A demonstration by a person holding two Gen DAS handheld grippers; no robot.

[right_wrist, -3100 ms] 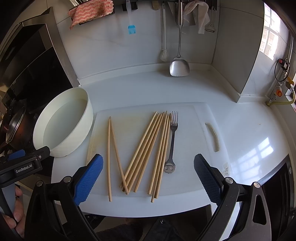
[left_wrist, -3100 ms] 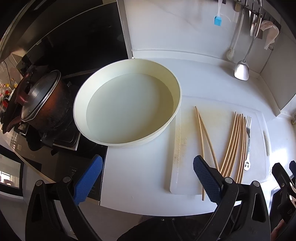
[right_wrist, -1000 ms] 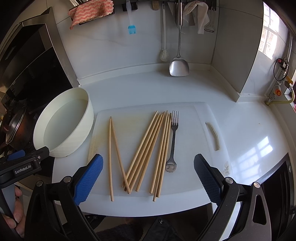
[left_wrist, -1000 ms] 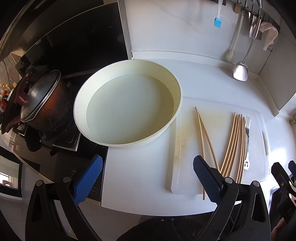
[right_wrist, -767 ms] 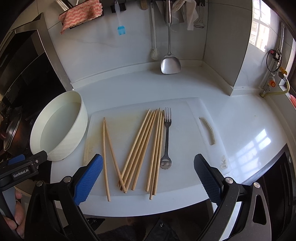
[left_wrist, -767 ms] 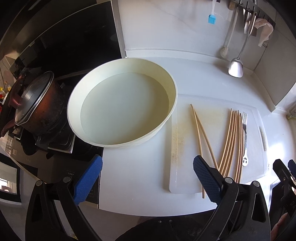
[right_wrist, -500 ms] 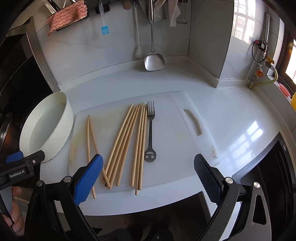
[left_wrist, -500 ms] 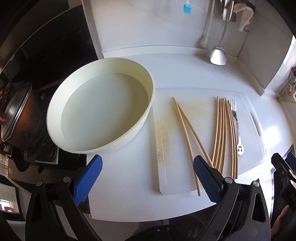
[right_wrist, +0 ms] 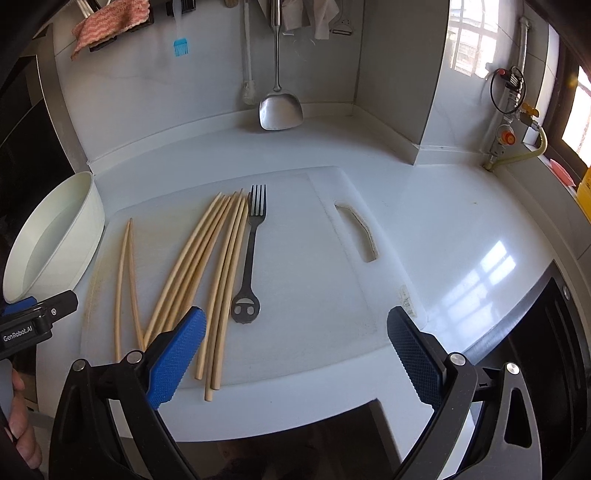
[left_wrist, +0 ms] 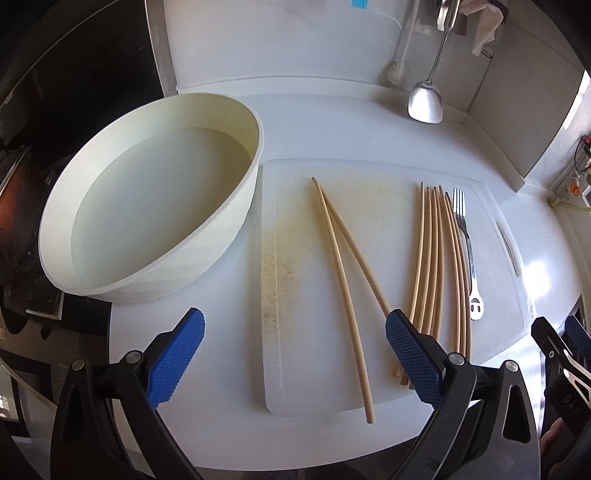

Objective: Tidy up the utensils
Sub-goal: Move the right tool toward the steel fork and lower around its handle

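Only left view: basin (left_wrist: 147,206) interior, full.
Only right view: gas valve (right_wrist: 506,138).
Left gripper (left_wrist: 293,354): wide open, empty.
Right gripper (right_wrist: 295,350): wide open, empty.

A home kitchen — a white countertop (right_wrist: 424,192) runs into a corner under a pale backsplash, with a rail where a steel spatula (right_wrist: 279,105), a blue silicone brush (right_wrist: 181,47) and a pink dishcloth (right_wrist: 110,22) hang. A white cutting board (right_wrist: 314,266) carries wooden chopsticks (right_wrist: 207,258) and 1 fork (right_wrist: 251,251), beside a round cream basin (left_wrist: 236,206). A gas valve (right_wrist: 506,136) with a yellow hose sits near a window — a dark stove (left_wrist: 22,206) lies left.
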